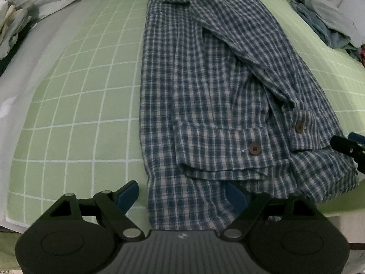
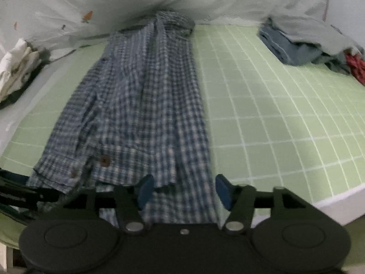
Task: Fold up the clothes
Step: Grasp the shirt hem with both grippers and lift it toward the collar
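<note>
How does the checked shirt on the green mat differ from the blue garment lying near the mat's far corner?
The checked shirt has a blue-and-white check pattern; the blue garment is plain.
The checked shirt lies stretched out long with its sleeves folded in; the blue garment is a compact bundle.
The checked shirt sits mid-mat; the blue garment lies under a pale cloth.
Both rest on the mat.

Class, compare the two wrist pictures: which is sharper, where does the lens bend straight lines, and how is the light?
Left wrist view: sharp, the plaid shirt checks and brown button crisp; the green grid sheet lines bow outward. Right wrist view: blurred, the plaid smeared, grid lines curving too. Both: dim, even light, dark corners, no glare.
</note>
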